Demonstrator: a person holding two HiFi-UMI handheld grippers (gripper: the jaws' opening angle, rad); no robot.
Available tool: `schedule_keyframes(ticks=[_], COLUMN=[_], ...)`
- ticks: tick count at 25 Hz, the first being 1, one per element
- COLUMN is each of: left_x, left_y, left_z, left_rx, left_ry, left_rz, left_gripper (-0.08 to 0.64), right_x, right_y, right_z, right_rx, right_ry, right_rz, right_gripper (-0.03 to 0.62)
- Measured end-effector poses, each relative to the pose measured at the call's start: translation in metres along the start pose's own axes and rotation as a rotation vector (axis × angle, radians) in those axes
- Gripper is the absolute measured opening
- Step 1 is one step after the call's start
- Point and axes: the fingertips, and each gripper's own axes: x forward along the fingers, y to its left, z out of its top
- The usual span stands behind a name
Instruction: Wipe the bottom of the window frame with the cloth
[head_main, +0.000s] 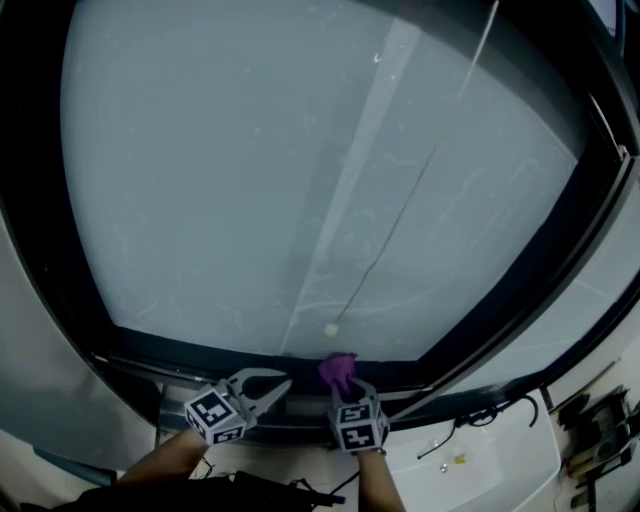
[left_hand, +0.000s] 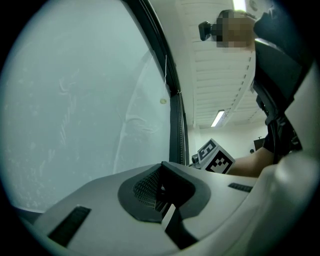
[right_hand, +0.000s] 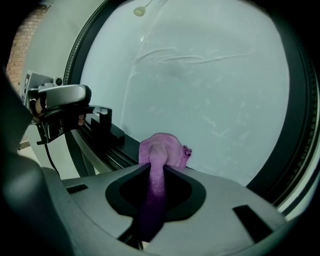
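A purple cloth is bunched against the black bottom rail of the window frame, at the foot of the frosted pane. My right gripper is shut on the cloth, and a strip of it runs back between the jaws. My left gripper hovers just left of it over the same rail, with its jaws together and nothing in them. Its body shows at the left of the right gripper view. The right gripper's marker cube shows in the left gripper view.
A blind cord with a small bead hangs down the glass just above the cloth. A black block sits on the rail track left of the cloth. A slanting black mullion bounds the pane at right. Cables lie on the white ledge below.
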Motion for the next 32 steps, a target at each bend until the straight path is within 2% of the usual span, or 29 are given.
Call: schedule_keyframes(ticks=[7,15,18,22,24,28,32], left_x=[0.001,0.001,0.002,-0.007,-0.014,-0.032,-0.047], left_y=[0.002,0.001,0.0,-0.001,-0.003,0.001,0.003], left_z=[-0.003,-0.003,-0.001,-0.005,-0.002,0.004,0.007], left_rx=[0.017,0.025,0.03,0.085,0.069,0.03,0.027], left_ry=[0.008,0.018,0.024,0.05,0.045,0.027,0.023], left_rz=[0.004,0.008,-0.011,-0.007,-0.001,0.02,0.041], left_gripper=[0.002,0.002,0.002,0.002,0.002,0.002,0.002], right_x=[0.003,0.004,0.005,0.004,0.004,0.006,0.005], right_y=[0.013,0.029,0.036,0.051,0.055,0.058,0.061], right_z=[0.008,0.015,0.02,0.031,0.036,0.04,0.048], right_rx=[0.0,0.03,0.066,0.162,0.193,0.178,0.138], right_ry=[0.006,-0.022,-0.034,-0.072,-0.087,-0.082,-0.082], right_rz=[0.061,0.087,0.13,0.226,0.254,0.247,0.227], right_gripper=[0.075,0.074,0.075,0.075,0.074,0.074,0.074])
